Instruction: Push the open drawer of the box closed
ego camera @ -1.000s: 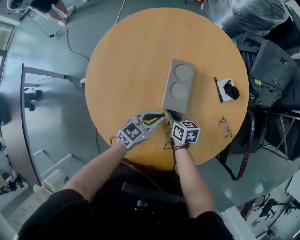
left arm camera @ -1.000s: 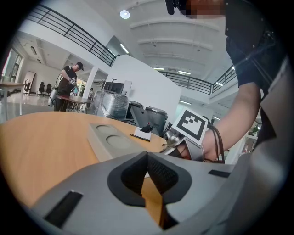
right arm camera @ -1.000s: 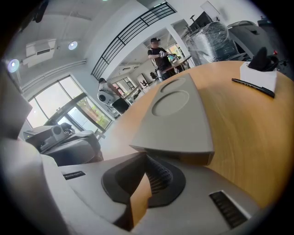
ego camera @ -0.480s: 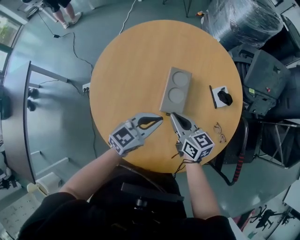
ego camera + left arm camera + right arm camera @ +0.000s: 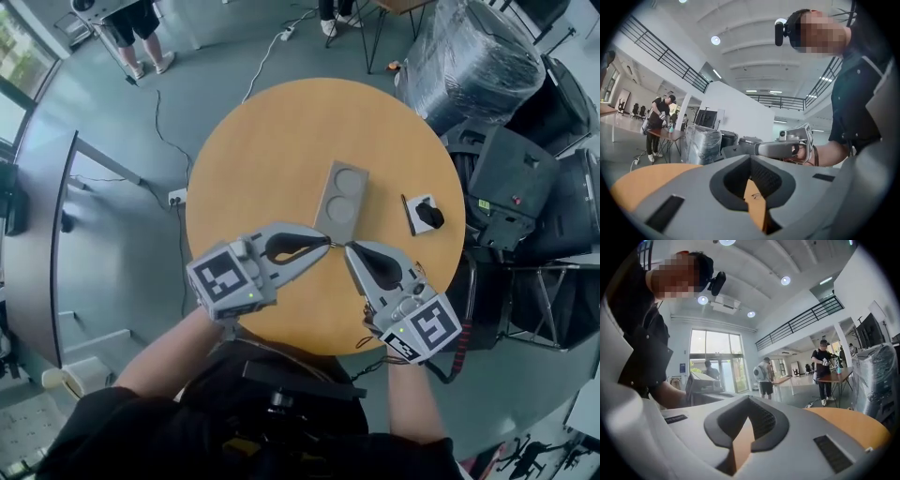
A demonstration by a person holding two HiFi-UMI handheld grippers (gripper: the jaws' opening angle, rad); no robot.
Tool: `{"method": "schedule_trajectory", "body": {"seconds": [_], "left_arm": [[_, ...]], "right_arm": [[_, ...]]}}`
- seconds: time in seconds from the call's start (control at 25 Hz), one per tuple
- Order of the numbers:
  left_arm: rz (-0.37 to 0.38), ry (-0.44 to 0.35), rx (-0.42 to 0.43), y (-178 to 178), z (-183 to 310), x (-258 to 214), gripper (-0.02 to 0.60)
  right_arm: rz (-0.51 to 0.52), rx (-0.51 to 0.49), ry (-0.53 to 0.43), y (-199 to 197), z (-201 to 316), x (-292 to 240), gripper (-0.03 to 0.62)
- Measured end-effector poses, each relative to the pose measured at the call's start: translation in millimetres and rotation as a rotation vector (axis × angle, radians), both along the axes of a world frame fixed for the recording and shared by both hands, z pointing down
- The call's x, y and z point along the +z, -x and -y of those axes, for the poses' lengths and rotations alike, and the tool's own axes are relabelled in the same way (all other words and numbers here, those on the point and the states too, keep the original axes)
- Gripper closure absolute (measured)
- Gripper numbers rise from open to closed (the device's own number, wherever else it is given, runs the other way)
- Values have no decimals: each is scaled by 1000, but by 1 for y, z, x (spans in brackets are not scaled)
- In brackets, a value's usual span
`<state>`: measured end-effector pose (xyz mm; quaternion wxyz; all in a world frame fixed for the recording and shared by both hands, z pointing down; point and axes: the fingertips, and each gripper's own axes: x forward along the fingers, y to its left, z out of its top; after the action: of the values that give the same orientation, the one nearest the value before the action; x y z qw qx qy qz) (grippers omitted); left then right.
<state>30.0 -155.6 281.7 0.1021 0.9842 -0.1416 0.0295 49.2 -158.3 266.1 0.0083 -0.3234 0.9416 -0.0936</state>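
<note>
- The grey box, a long slab with two round dimples in its top, lies near the middle of the round wooden table, its length running near to far and tilted a little to the right
- From above the box looks like one plain block; I cannot tell whether its drawer stands out at all
- The left tongs come in from the near left, and their jaws are pressed together at the tips with nothing between them
- The right tongs come in from the near right, jaws likewise together and holding nothing
- The two pairs of tips sit just beside each other, pointing at the near short end of the box; they look apart from it, though I cannot be sure
- Each tongs' own view looks level across the hall, with only a slice of table top showing through the gap behind the closed tips
- To the right of the box, well apart, a white card carries a small black object
- Beyond the table's far right edge stands a bundle in black wrap, with black cases to the right
</note>
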Motion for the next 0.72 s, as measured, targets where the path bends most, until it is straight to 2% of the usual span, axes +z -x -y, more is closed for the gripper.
{"method": "schedule_trajectory", "body": {"seconds": [0.12, 0.32, 0.52, 0.72], "left_arm": [[-21, -35, 3, -3, -16, -40, 554], [-26, -60, 7, -7, -42, -76, 554], [-23, -89, 7, -10, -53, -88, 554], [-18, -85, 10, -10, -57, -86, 554]], "right_arm": [[21, -16, -26, -6, -18, -40, 573], [-69, -35, -105, -7, -41, -69, 574], [-56, -40, -119, -12, -54, -79, 574], [-51, -45, -115, -10, -58, -81, 574]]}}
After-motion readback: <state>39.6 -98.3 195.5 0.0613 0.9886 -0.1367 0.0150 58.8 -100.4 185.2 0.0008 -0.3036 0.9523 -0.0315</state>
